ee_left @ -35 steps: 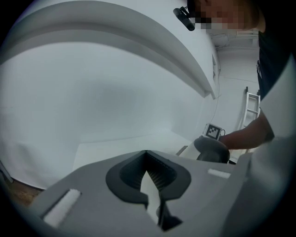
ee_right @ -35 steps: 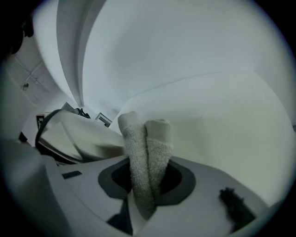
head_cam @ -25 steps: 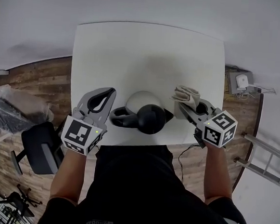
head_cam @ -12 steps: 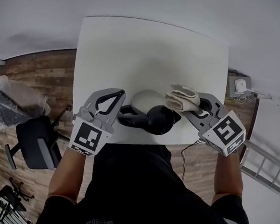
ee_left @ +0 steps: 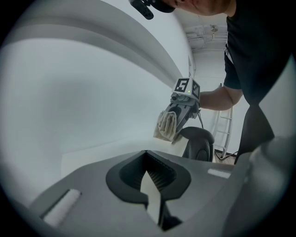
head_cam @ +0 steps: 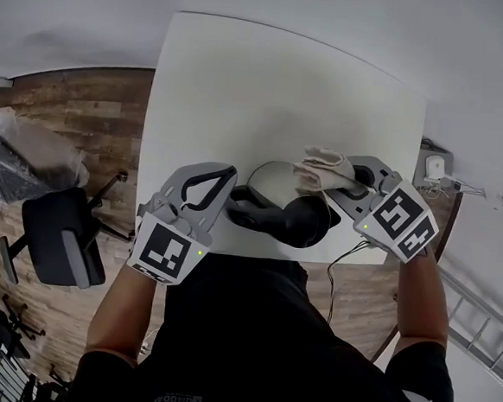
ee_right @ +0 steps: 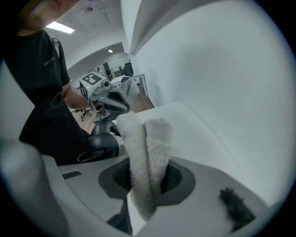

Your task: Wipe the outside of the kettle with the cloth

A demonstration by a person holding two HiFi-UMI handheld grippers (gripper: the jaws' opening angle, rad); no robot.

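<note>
The kettle (head_cam: 275, 182) stands near the front edge of the white table (head_cam: 269, 84). It has a pale body, and its black lid and handle (head_cam: 293, 221) face me. My right gripper (head_cam: 339, 184) is shut on a folded beige cloth (head_cam: 323, 168), which it holds against the kettle's upper right side. The right gripper view shows the cloth (ee_right: 145, 148) standing up between the jaws, with the kettle's black top (ee_right: 104, 144) just beyond. My left gripper (head_cam: 228, 175) is shut on nothing, close to the kettle's left side by the handle. In the left gripper view the kettle (ee_left: 200, 143) sits to the right of the jaws.
A black office chair (head_cam: 57, 246) stands on the wood floor to the left. A socket box (head_cam: 433, 170) and cables lie beyond the table's right edge, and a ladder (head_cam: 483, 344) is at lower right. The table's far half holds no objects.
My right gripper has carried the cloth left, from beside the kettle onto its upper right side. The left gripper has closed in a little on the handle side.
</note>
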